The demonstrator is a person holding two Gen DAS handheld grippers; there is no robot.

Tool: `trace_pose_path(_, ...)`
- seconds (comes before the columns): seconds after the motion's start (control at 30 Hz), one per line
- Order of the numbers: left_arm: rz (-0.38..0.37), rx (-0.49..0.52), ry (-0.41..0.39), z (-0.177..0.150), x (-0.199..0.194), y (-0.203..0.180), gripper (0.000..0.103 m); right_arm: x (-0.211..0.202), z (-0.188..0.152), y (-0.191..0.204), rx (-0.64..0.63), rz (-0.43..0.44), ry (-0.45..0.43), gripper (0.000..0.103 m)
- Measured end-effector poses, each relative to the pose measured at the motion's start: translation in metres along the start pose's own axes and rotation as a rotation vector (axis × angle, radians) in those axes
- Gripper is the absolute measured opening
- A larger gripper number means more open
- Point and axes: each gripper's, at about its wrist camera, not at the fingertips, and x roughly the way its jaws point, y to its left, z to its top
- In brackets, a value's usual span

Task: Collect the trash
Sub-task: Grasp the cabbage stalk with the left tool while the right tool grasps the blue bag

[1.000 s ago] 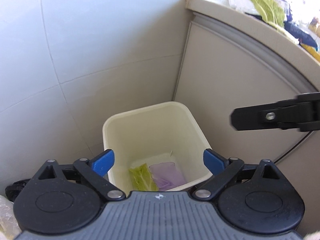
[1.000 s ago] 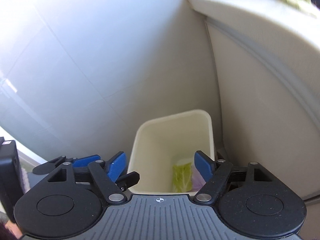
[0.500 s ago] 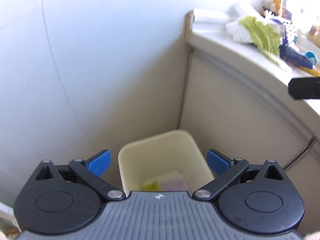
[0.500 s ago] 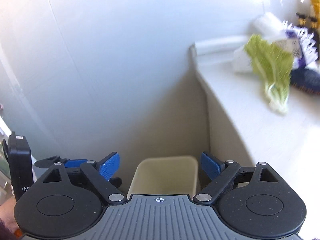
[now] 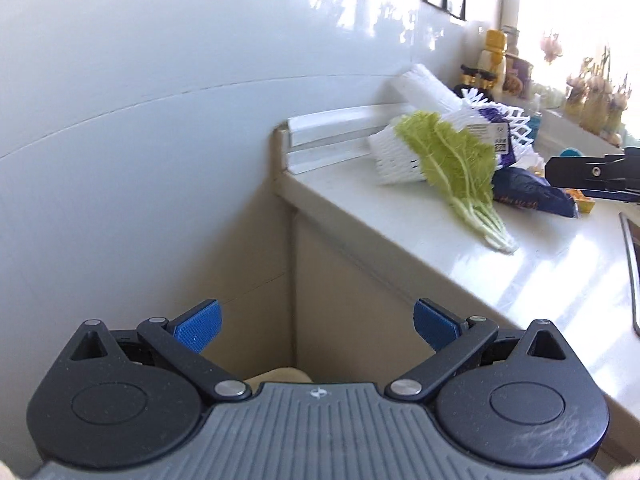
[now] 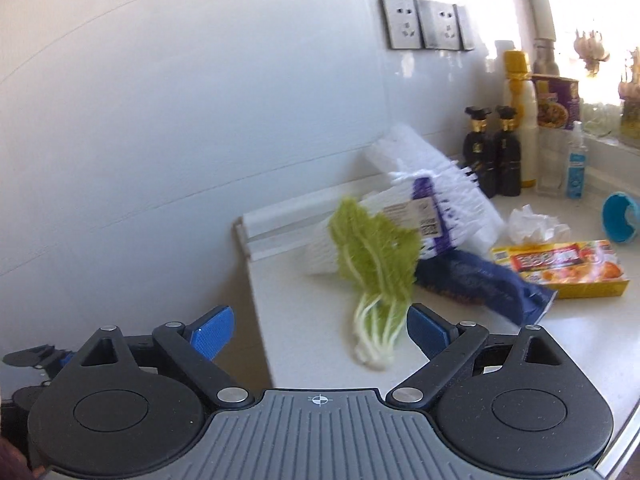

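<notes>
A green cabbage leaf [image 5: 456, 168] [image 6: 376, 256] lies on the white countertop [image 5: 480, 280], leaning on a white foam net [image 6: 420, 200]. Beside them are a dark blue bag [image 6: 480, 280], a yellow food box [image 6: 560, 268] and a crumpled tissue [image 6: 532, 226]. Only the rim of the cream bin [image 5: 280, 376] shows, low by the cabinet. My left gripper [image 5: 316, 326] is open and empty, off the counter's left end. My right gripper [image 6: 320, 330] has its jaws opening with nothing held; the leaf's stem lies on the counter just beyond them. One right finger [image 5: 592, 176] shows in the left wrist view.
A tiled wall stands to the left, with sockets [image 6: 424, 24] on it. Dark bottles [image 6: 492, 152], a yellow-capped bottle [image 6: 516, 92] and a blue cap [image 6: 620, 218] stand at the back of the counter. The cabinet front [image 5: 360, 320] drops below the counter edge.
Both grippers have risen from over the bin to counter height. The bin has slid out of view and the counter's trash has come in. The right jaws have spread wider.
</notes>
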Motion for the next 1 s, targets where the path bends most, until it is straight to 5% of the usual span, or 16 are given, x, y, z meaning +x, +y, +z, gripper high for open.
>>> trace_pose_path(0.27,-0.131,-0.018,-0.022,0.032,0.039,-0.059,0.102,0.011,-0.004,-0.089,0.29,-0.139,-0.066,0.095)
trace_pose_path(0.5,-0.215,-0.094,-0.02,0.046,0.074,-0.102,0.09,0.021,-0.017,-0.137,0.56,-0.13,-0.076,0.095)
trace_pose_path(0.73,-0.173,-0.069,-0.008,0.046,0.095,-0.126,0.078,0.03,-0.025,-0.159,0.68,-0.119,-0.095,0.094)
trace_pose_path(0.87,-0.139,-0.054,-0.005,0.043,0.1,-0.13,0.069,0.031,-0.033,-0.173,0.778,-0.064,-0.117,0.087)
trace_pose_path(1.0,-0.125,-0.048,-0.015,0.041,0.099,-0.133,0.06,0.034,-0.043,-0.185,0.858,-0.005,-0.137,0.064)
